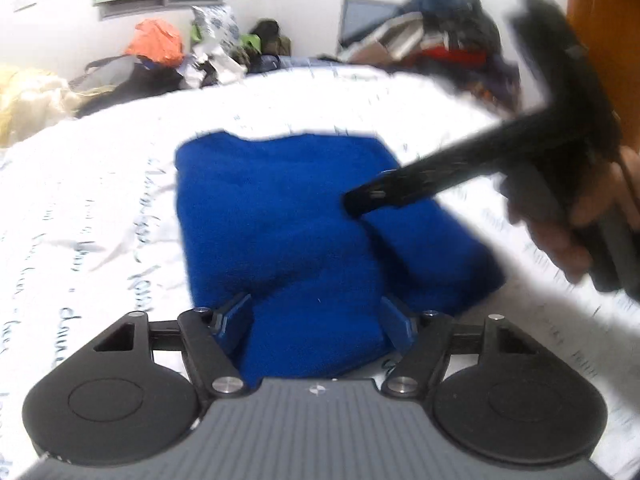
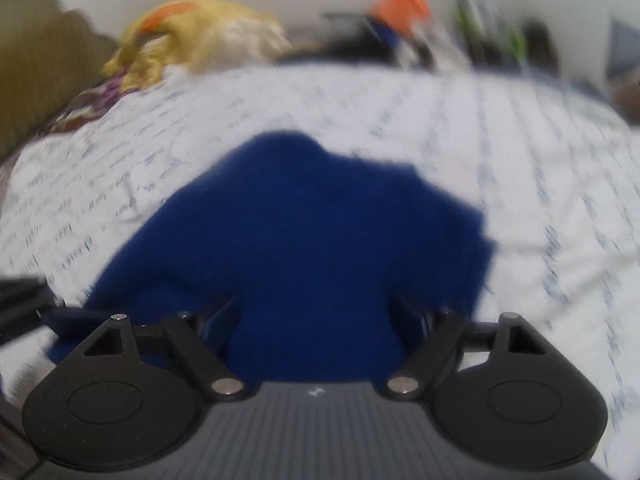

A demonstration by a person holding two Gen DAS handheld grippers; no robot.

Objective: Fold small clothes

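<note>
A folded blue garment [image 1: 288, 240] lies on a white bedsheet with printed script [image 1: 100, 208]. My left gripper [image 1: 316, 320] is open, its fingers spread over the garment's near edge. My right gripper [image 1: 360, 200] reaches in from the right in the left wrist view, its tip resting on the garment's right part; its jaws are blurred there. In the right wrist view the right gripper [image 2: 312, 316] is open over the same blue garment [image 2: 304, 232], fingers wide apart with cloth between them.
Piles of clothes and bags [image 1: 160, 52] line the far edge of the bed, with a stack of clothes [image 1: 440, 36] at the back right. A yellow cloth heap [image 2: 192, 36] lies at the back left. A hand [image 1: 568, 232] holds the right gripper.
</note>
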